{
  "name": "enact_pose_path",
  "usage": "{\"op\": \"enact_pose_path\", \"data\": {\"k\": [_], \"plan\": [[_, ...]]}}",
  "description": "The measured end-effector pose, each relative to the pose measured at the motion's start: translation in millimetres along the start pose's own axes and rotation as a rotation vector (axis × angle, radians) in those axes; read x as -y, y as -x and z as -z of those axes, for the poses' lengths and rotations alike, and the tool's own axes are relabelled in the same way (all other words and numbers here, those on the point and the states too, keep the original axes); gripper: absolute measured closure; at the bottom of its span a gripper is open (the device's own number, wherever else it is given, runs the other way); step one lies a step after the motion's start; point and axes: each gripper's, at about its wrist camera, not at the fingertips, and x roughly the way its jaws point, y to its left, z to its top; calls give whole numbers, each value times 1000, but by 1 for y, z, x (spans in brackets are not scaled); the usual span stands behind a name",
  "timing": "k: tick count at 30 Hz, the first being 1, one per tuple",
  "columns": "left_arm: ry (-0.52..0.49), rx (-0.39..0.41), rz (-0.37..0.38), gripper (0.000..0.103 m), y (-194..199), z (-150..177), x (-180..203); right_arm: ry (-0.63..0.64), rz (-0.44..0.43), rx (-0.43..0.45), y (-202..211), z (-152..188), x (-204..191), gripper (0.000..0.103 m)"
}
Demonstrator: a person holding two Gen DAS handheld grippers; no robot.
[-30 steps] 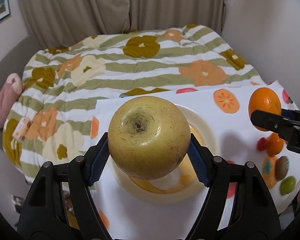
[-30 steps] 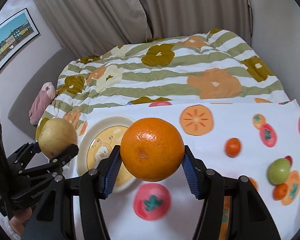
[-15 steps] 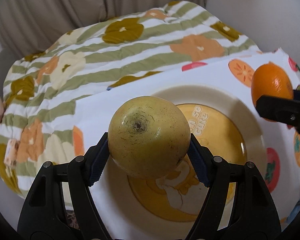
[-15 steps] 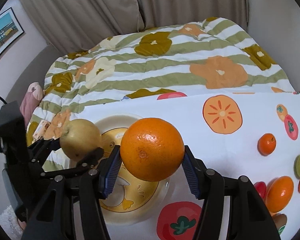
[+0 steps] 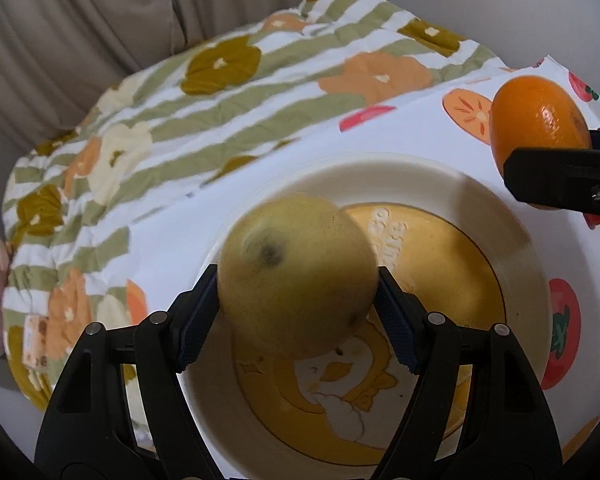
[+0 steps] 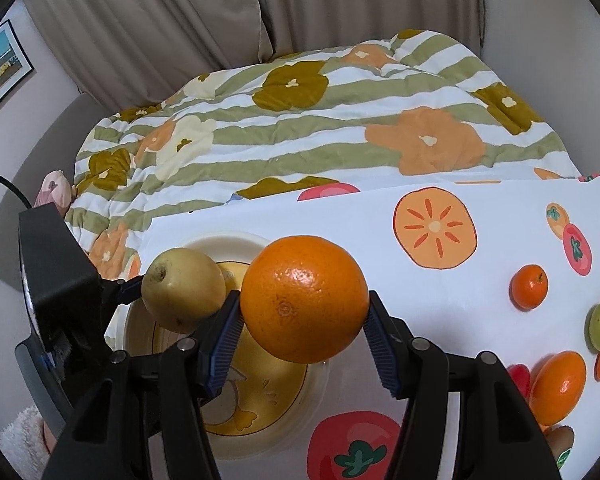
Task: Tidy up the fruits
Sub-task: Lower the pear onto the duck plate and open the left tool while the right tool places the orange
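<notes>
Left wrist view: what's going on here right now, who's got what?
The left gripper is over the cream plate with the yellow pear between its fingers; its jaws are opening, and the pear looks blurred, as if slipping free. The right gripper is shut on the big orange, held beside the plate. More fruit, including a small tangerine, waits on the fruit-print cloth.

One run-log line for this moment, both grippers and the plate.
left gripper: opening, pear between jaws over plate | right gripper: shut on orange beside plate | loose fruit right on cloth
</notes>
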Motion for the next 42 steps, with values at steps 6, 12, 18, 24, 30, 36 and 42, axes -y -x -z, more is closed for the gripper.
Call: {"op": "enact_pose_path", "data": {"k": [6,12,18,24,30,36,42], "plan": [[-8,62,-35,0,20,-5,-8,11,-18,0,3,-8,1,48],[42,32,-52,0,27,9,-21,102,-39,-7,1,-13,-6,48],[145,0,-65,0,34,28,-43,260,-62,-22,-11,-6,-24,48],[210,-14,-81,0,36,43,-57,422,-84,-41,-30,8,-43,48],[228,-29,-79,0,31,52,-61,453,-69,-44,-46,16,-50,48],[238,-29,-67,0,29,56,-63,486,-29,-42,-52,21,-55,48],[237,-28,-64,0,29,57,-62,481,-28,-33,-52,23,-54,17]]}}
